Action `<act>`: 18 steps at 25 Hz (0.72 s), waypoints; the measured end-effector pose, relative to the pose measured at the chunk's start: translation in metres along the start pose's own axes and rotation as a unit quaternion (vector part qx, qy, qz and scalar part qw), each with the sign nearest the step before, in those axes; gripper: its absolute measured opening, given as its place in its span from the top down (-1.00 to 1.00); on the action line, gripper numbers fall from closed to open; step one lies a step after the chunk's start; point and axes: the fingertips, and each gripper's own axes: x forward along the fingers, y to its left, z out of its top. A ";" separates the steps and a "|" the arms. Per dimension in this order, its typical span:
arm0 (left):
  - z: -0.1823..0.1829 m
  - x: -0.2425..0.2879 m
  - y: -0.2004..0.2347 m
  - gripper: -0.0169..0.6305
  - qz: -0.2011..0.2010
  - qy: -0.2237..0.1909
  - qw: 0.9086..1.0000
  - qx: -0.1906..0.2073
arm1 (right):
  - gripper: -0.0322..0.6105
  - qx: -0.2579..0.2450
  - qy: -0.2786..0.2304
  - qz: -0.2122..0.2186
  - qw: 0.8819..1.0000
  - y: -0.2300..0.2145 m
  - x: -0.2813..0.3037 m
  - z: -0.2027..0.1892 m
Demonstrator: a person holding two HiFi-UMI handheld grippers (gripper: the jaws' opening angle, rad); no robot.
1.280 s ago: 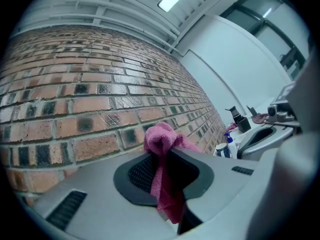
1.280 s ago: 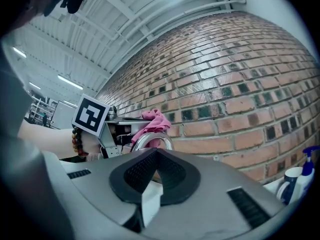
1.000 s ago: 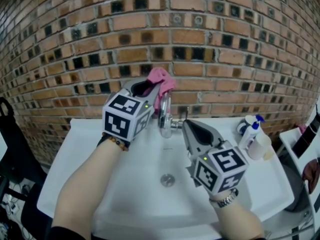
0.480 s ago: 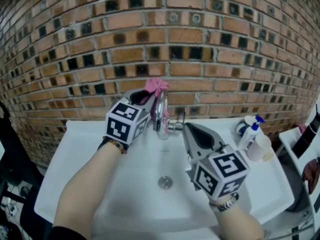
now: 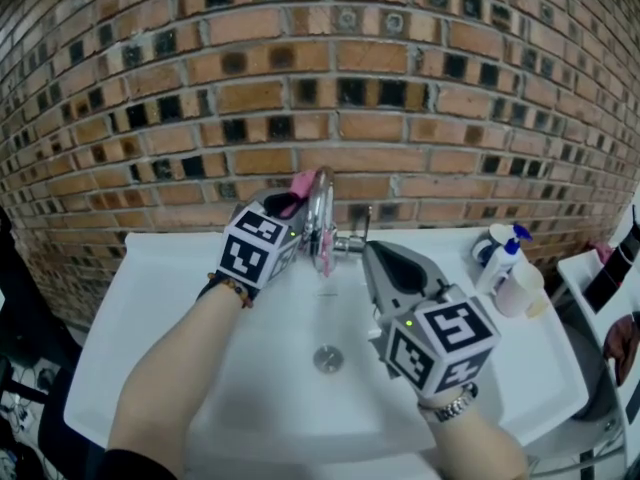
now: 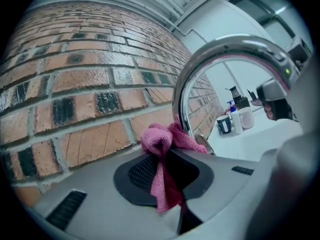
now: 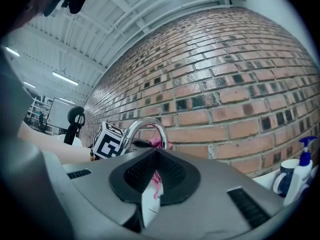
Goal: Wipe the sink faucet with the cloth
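Beside the faucet neck (image 6: pixel 186 91), the left claw (image 5: pixel 290 204) pinches the pink cloth (image 6: pixel 158 137). Over the sink (image 5: pixel 250 368), the right claw (image 7: pixel 152 164) hovers pressed together, empty.

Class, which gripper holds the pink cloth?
The left gripper: its jaws pinch the pink cloth beside the faucet; the right gripper is shut, empty.
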 end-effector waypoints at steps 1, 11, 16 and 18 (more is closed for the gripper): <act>-0.005 0.002 -0.001 0.76 -0.002 0.006 1.000 0.001 | 0.87 0.000 0.001 0.000 1.000 0.000 0.000 0.000; -0.036 0.011 -0.005 0.76 -0.004 0.042 0.999 0.008 | 0.86 -0.001 0.006 -0.003 1.000 -0.001 0.002 -0.003; -0.048 0.011 -0.004 0.76 0.003 0.052 0.999 0.003 | 0.87 -0.002 0.009 -0.004 1.000 -0.001 0.002 -0.005; -0.053 0.010 -0.003 0.76 0.006 0.058 0.998 0.001 | 0.86 -0.002 0.009 -0.004 1.000 -0.001 0.002 -0.006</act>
